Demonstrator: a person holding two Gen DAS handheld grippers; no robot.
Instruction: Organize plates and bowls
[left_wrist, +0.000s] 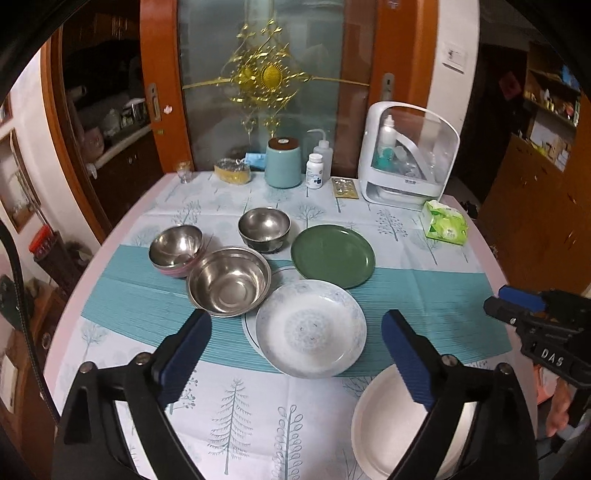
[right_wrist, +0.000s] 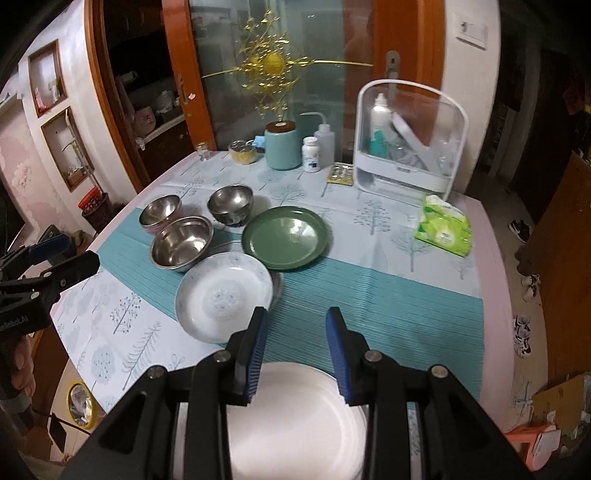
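Observation:
On the tablecloth sit a green plate, a white-blue patterned plate resting on another plate's rim, a plain white plate at the near edge, a large steel bowl, a dark-sided steel bowl and a steel bowl nested in a pink one. My left gripper is open and empty above the patterned plate. My right gripper is open, empty, above the white plate.
At the table's back stand a teal canister, a pill bottle, a squeeze bottle, a white storage case, a blister pack, a scrubber and a small glass. A green tissue pack lies right.

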